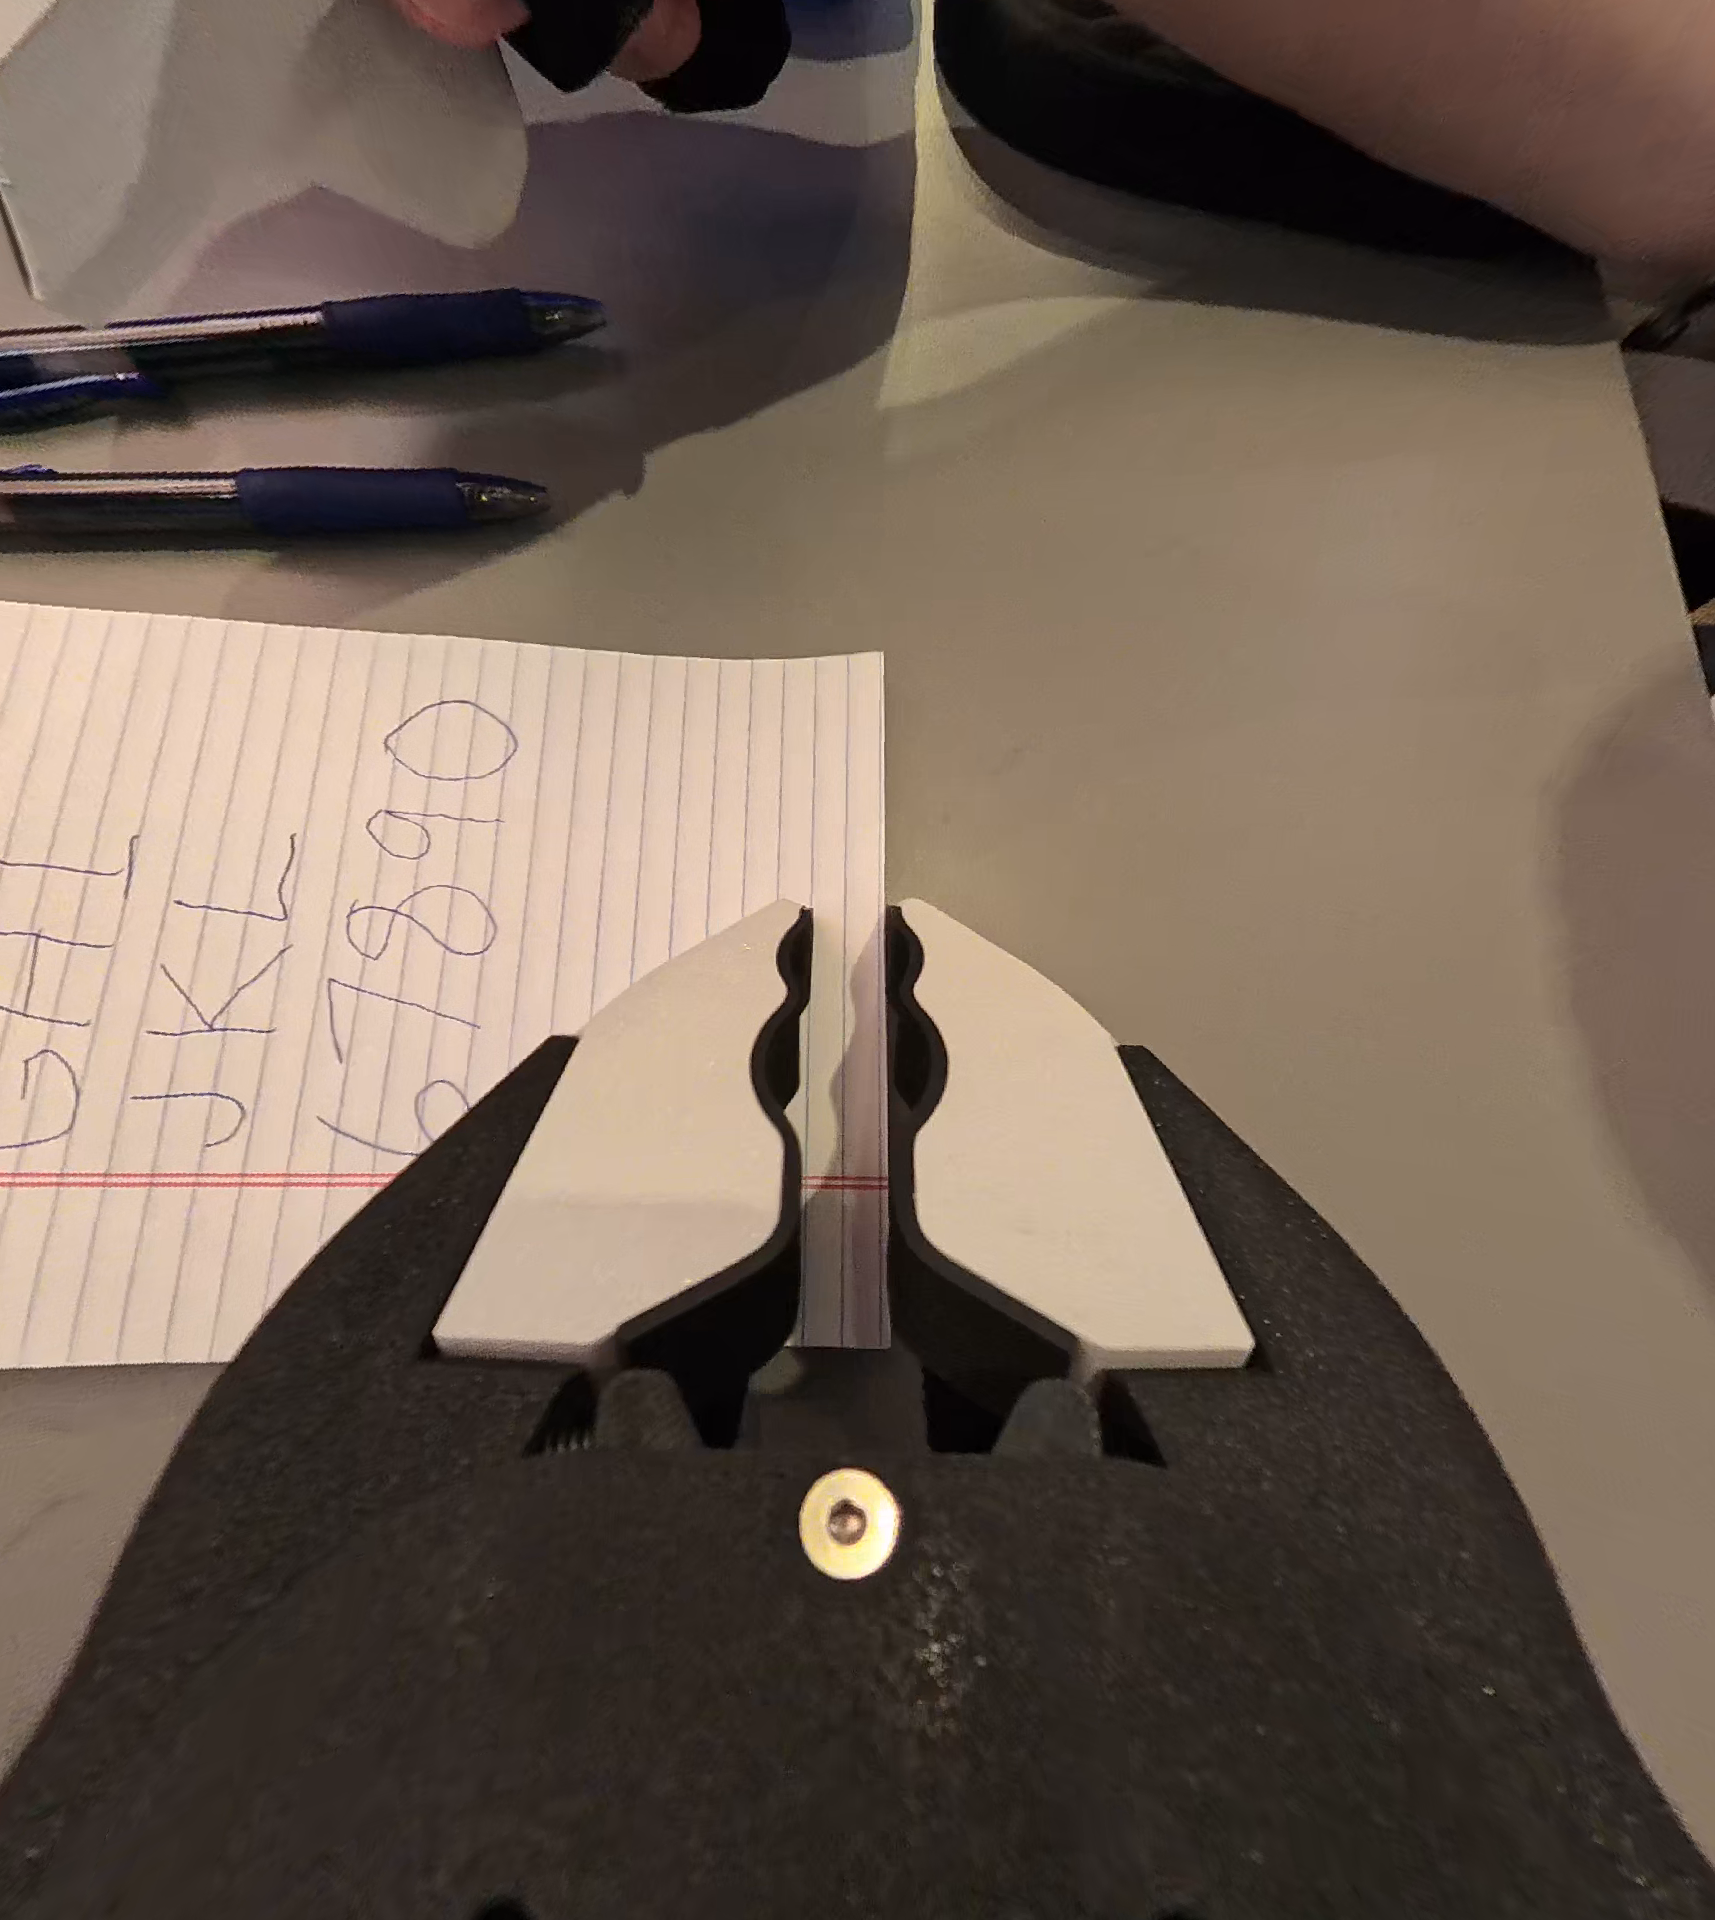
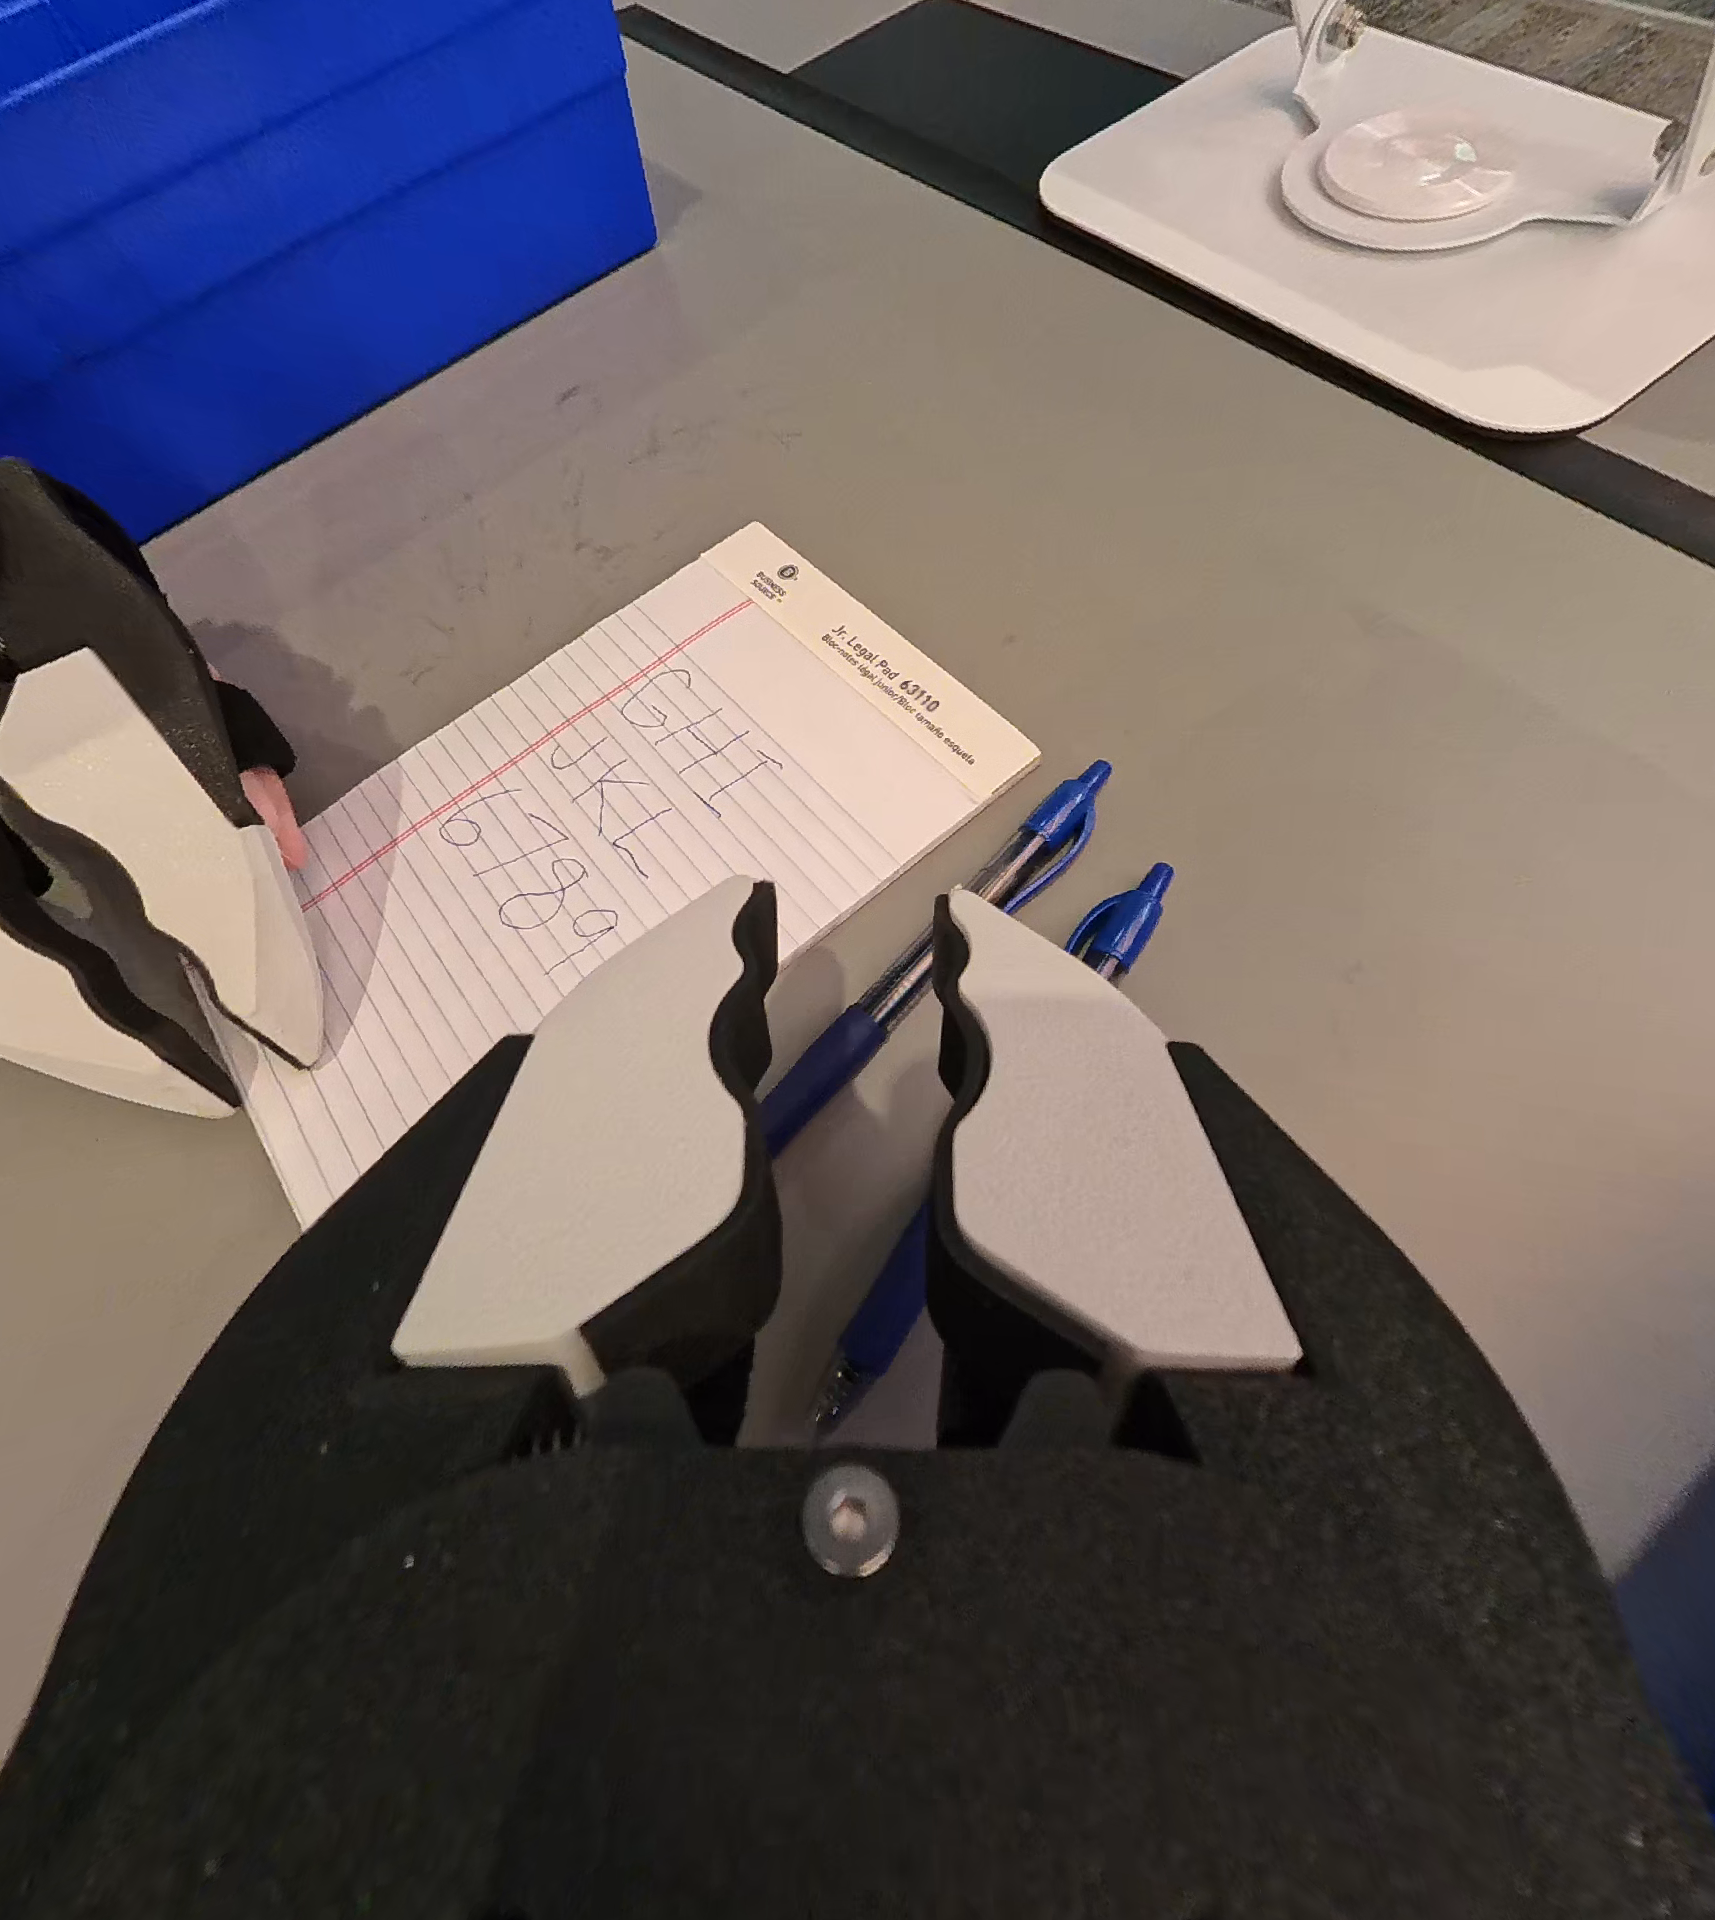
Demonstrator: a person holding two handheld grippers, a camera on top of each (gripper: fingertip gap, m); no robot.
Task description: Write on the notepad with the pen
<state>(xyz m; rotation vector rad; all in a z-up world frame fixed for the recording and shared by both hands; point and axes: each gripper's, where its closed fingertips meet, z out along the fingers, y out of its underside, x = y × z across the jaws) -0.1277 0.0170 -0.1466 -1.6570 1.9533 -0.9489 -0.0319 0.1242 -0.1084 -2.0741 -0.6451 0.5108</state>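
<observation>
A white lined notepad [image 1: 209, 1039] with blue handwriting lies on the grey table; it also shows in the right wrist view [image 2: 687, 769]. My left gripper [image 1: 848, 914] is shut on the pad's edge, with a strip of page between its jaws. It also shows at the left of the right wrist view [image 2: 261, 1070]. Two blue pens lie side by side next to the pad: one [image 2: 988, 883] close to it and one [image 2: 884, 1299] farther out. My right gripper [image 2: 853, 904] is open and low over them. The farther pen's grip lies between its jaws, untouched.
A blue bin [image 2: 261, 208] stands behind the pad. A white stand base [image 2: 1455, 260] sits at the far right. A person's arm [image 1: 1455, 125] rests by the table's edge [image 1: 1653, 499]. A gloved hand's fingertip [image 2: 276, 821] touches the pad. The left gripper's tips are roughly 15 cm from the right gripper's.
</observation>
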